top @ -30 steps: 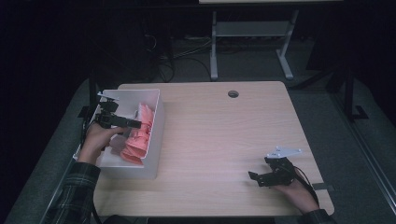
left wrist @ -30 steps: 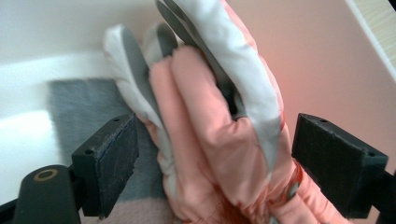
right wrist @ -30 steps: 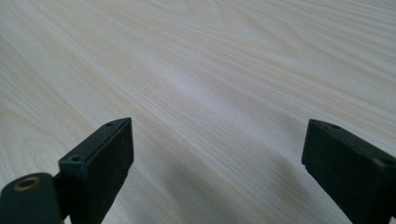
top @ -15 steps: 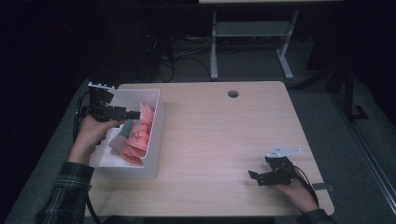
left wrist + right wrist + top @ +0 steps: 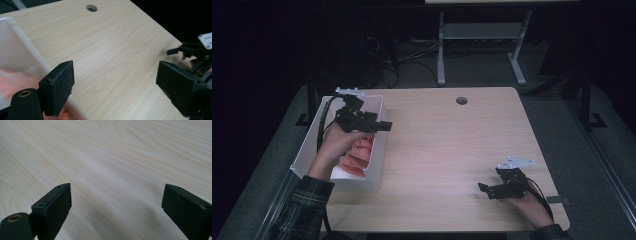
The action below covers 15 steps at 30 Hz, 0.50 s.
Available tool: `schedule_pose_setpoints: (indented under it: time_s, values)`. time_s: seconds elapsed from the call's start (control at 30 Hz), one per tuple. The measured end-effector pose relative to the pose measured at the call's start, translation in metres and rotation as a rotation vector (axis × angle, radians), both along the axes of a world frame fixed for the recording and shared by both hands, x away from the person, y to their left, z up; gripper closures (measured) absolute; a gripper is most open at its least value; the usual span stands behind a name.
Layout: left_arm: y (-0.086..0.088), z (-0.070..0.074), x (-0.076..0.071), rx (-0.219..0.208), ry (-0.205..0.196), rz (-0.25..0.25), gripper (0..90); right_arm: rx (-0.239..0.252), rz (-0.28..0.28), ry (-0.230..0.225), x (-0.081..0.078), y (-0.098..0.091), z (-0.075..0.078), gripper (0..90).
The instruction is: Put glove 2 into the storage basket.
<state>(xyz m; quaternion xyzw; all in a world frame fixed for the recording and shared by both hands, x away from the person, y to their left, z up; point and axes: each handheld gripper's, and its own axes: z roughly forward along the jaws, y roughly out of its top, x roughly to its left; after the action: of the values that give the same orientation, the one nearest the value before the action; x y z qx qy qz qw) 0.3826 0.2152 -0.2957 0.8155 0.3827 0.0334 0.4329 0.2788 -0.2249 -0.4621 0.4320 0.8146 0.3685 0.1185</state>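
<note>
A white bin [image 5: 310, 145] stands on the table's left side with several pink pieces [image 5: 361, 150] in it. My left gripper [image 5: 384, 125] hovers over the bin's right wall, pointing toward the table's middle. In the left gripper view its jaws [image 5: 117, 87] stand wide open with nothing between them, above the bin's white wall [image 5: 17, 47] and blurred pink pieces [image 5: 15, 80]. My right gripper [image 5: 485, 190] rests low at the table's front right, pointing left. In the right gripper view it [image 5: 116, 207] is open over bare wood.
The light wooden table [image 5: 447, 150] has a round cable hole [image 5: 461, 100] near its far edge. Beyond it stand a metal desk frame [image 5: 477, 45] and cables on a dark floor. The right gripper [image 5: 197, 50] shows far off in the left gripper view.
My left gripper has lifted out of the bin and moved right, over the bin's right wall, empty. The right gripper has stayed put.
</note>
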Motion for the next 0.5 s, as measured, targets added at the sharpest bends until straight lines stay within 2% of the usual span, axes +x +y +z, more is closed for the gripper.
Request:
schedule_pose_setpoints:
  time_s: [0.17,0.3,0.33,0.43,0.47,0.5]
  values:
    - [-0.032,-0.005,-0.010,-0.007,-0.006,-0.065,14.8,0.002,0.002,-0.003,0.000,0.000,0.000,8.8]
    - [-0.058,-0.014,-0.019,0.025,-0.019,-0.100,14.8,0.004,0.003,-0.003,0.000,0.000,0.001,8.8]
    - [-0.058,-0.014,-0.019,0.025,-0.019,-0.100,14.8,0.003,0.003,-0.003,0.000,-0.001,0.001,8.8]
    - [-0.072,-0.020,-0.025,0.042,-0.038,-0.113,14.8,0.004,0.002,-0.004,0.000,-0.001,0.001,8.8]
    - [-0.080,-0.026,-0.029,0.051,-0.050,-0.124,14.8,0.004,0.001,-0.003,0.000,-0.001,0.001,8.8]
    - [-0.080,-0.026,-0.029,0.051,-0.050,-0.124,14.8,0.004,0.001,-0.003,0.000,-0.001,0.001,8.8]
